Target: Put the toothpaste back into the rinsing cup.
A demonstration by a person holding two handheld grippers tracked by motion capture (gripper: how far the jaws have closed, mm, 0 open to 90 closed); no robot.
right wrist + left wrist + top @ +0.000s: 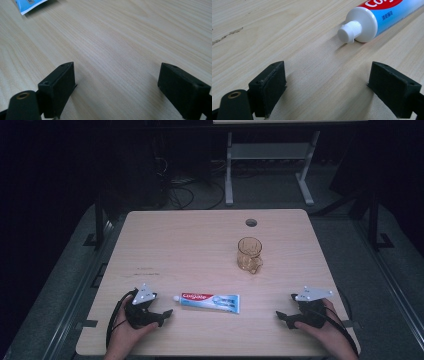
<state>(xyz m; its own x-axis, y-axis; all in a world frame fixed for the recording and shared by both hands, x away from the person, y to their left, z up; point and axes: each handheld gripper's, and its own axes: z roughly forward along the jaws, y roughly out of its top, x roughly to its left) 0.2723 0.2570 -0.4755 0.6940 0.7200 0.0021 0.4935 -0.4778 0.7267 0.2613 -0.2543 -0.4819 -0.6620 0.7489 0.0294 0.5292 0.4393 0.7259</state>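
A blue, white and red toothpaste tube (210,302) lies flat near the table's front edge, its white cap (349,31) pointing left. My left gripper (166,314) rests on the table just left of the cap, jaws wide open with bare wood between them (327,82). On the other side, my right gripper (281,316) rests at the front right, also open and empty (116,83); the tube's flat blue end (28,5) lies well ahead of it. A clear amber glass mug (249,254) stands upright behind the tube, right of centre.
The light wooden table (190,250) has a round cable hole (251,223) near its far edge. Dark floor, cables and a white desk frame (270,165) lie beyond. A hand holds each gripper at the front edge.
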